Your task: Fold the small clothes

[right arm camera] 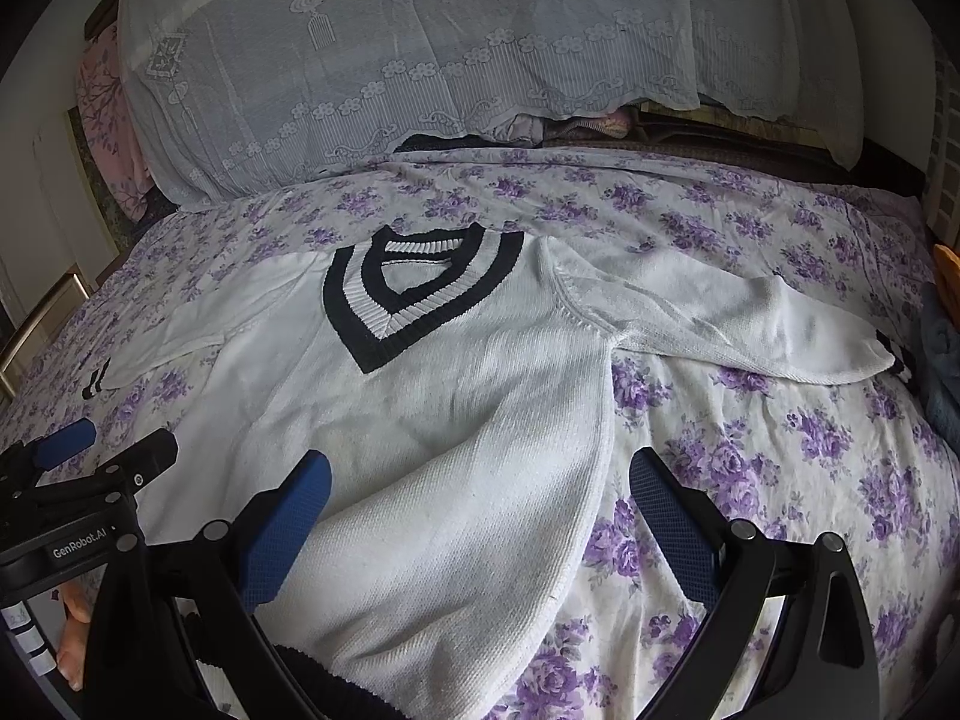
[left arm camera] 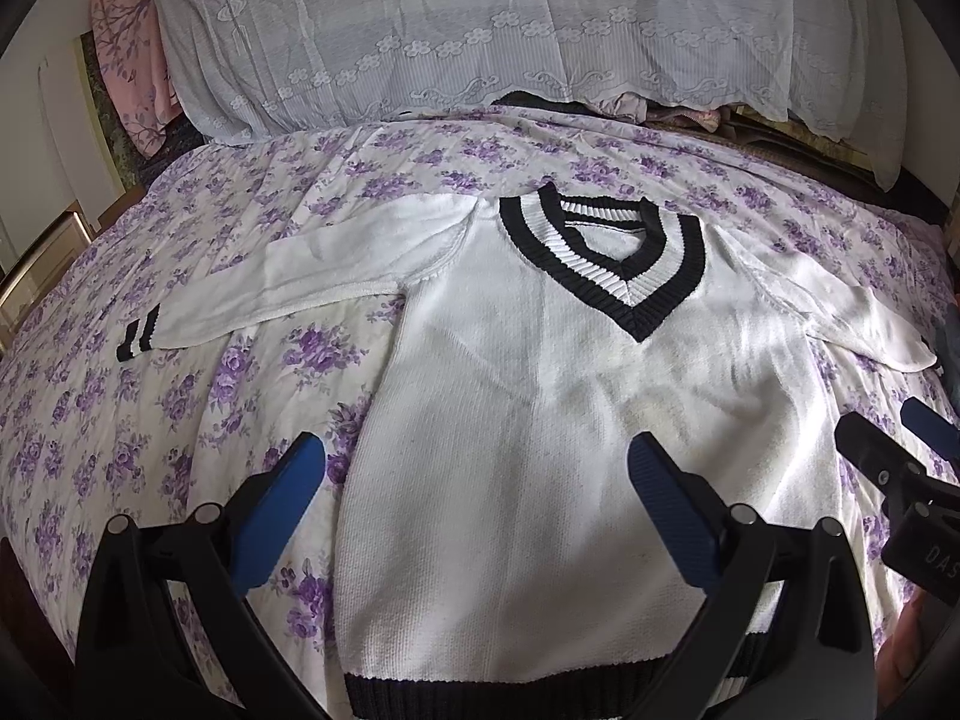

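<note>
Sweater (left arm camera: 528,420) lies flat on bed (left arm camera: 120,420); both grippers, left gripper (left arm camera: 474,480) and right gripper (right arm camera: 480,492), spread wide, nothing held. Sleeve (right arm camera: 750,324) should be folded inward first (2 sleeves spread).

Sweater (left arm camera: 540,420) hem ran off the bottom edge in the left wrist view; its black band partly covered by the left hand-held gripper (left arm camera: 474,474) finger frames. Right cuff (left arm camera: 927,348) mostly lost at the right edge; stripes not readable there. Right hand-held gripper (left arm camera: 888,438) cut by the frame, only part of its lettering legible.

Right wrist view: left cuff (right arm camera: 96,387) small, striping barely resolved. Lower hem hidden behind the right hand-held gripper's (right arm camera: 480,480) left finger. Items under the lace cover (right arm camera: 420,60) showed only as a dark, indistinct strip (right arm camera: 600,123). Orange object (right arm camera: 947,276) at the right edge clipped, unidentifiable. A person's hand (right arm camera: 72,630) at lower left, mostly covered.
</note>
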The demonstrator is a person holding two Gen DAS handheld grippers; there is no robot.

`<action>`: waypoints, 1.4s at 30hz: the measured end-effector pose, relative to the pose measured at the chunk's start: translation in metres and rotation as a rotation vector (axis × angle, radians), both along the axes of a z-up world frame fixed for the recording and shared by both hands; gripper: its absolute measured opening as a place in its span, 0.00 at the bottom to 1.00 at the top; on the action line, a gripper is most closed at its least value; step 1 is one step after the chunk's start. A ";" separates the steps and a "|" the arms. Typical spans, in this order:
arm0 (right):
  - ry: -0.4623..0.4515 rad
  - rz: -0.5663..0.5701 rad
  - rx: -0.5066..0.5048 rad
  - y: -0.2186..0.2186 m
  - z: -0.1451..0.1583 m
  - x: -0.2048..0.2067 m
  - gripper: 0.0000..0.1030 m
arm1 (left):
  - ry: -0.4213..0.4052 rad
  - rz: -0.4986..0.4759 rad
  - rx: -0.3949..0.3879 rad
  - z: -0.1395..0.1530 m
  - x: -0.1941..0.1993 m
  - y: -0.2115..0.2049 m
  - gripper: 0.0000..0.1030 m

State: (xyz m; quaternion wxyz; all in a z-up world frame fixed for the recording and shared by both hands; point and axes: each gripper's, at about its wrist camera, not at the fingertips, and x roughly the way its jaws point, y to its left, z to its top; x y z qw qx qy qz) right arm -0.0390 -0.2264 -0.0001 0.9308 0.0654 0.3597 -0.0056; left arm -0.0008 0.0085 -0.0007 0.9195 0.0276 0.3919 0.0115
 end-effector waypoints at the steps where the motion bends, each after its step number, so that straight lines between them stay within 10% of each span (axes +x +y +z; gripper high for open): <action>1: 0.002 0.000 0.001 -0.001 -0.001 0.000 0.97 | 0.001 0.000 0.000 0.000 0.000 0.001 0.96; 21: 0.033 0.031 0.057 -0.009 -0.021 -0.009 0.97 | 0.057 0.026 -0.009 -0.021 0.000 0.020 0.96; 35: 0.149 0.191 0.601 -0.053 -0.079 -0.045 0.97 | 0.162 -0.020 -0.090 -0.084 -0.015 0.072 0.96; 40: 0.149 0.224 0.601 -0.044 -0.080 -0.052 0.96 | 0.177 -0.105 -0.245 -0.076 -0.033 0.089 0.96; 42: 0.150 0.217 0.612 -0.042 -0.081 -0.045 0.78 | 0.185 -0.122 -0.353 -0.072 -0.038 0.097 0.96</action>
